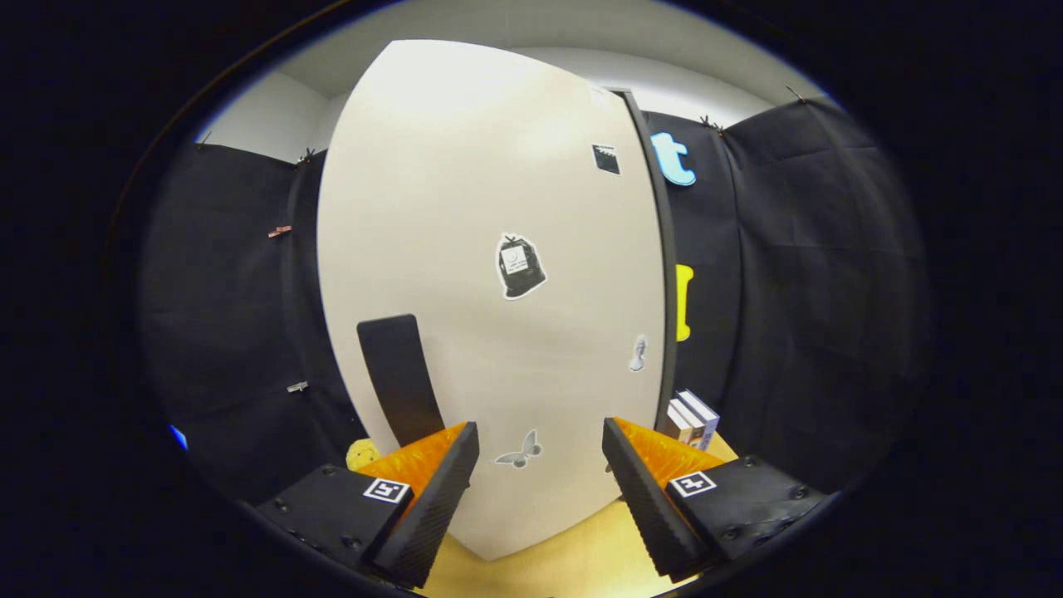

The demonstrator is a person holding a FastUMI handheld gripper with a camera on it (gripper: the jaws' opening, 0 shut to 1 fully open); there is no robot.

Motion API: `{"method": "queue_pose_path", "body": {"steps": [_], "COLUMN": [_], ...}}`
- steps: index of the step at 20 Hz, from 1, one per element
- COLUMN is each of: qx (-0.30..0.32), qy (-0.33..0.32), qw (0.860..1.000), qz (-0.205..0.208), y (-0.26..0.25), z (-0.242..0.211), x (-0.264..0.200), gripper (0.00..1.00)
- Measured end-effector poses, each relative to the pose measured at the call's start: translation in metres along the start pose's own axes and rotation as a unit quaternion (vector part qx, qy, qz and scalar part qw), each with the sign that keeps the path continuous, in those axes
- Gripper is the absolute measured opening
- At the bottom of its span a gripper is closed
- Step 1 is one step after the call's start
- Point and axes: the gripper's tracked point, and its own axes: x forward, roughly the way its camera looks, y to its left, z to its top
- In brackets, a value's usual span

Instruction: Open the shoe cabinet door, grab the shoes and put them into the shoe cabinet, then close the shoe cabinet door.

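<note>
Fingers [540, 490] are gaping wide and empty as we are facing the closed shoe cabinet door [490, 274] just ahead, its dark upright handle [400, 378] lying left of centre, just beyond the left finger.

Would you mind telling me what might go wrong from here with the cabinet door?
The gripper is open, and the door's dark handle sits beyond its one finger rather than between the two, so closing now would likely miss it. Swinging the door could also knock the books beside the cabinet.
</note>
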Motion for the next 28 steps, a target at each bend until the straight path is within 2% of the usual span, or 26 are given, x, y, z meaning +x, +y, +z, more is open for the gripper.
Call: {"method": "queue_pose_path", "body": {"steps": [6, 9, 14, 21, 28], "qx": [-0.048, -0.062, -0.04, -0.06, -0.033], "qy": [-0.019, -0.029, -0.065, -0.101, -0.063], "qw": [0.998, 0.997, 0.996, 0.993, 0.997], "qz": [0.022, 0.026, 0.045, 0.007, -0.012], "y": [0.046, 0.044, 0.022, -0.027, -0.036], "z": [-0.002, 0.001, 0.021, 0.032, 0.004], "x": [0.007, 0.0, -0.02, -0.045, -0.051], "gripper": [0.98, 0.98, 0.98, 0.98, 0.98]}}
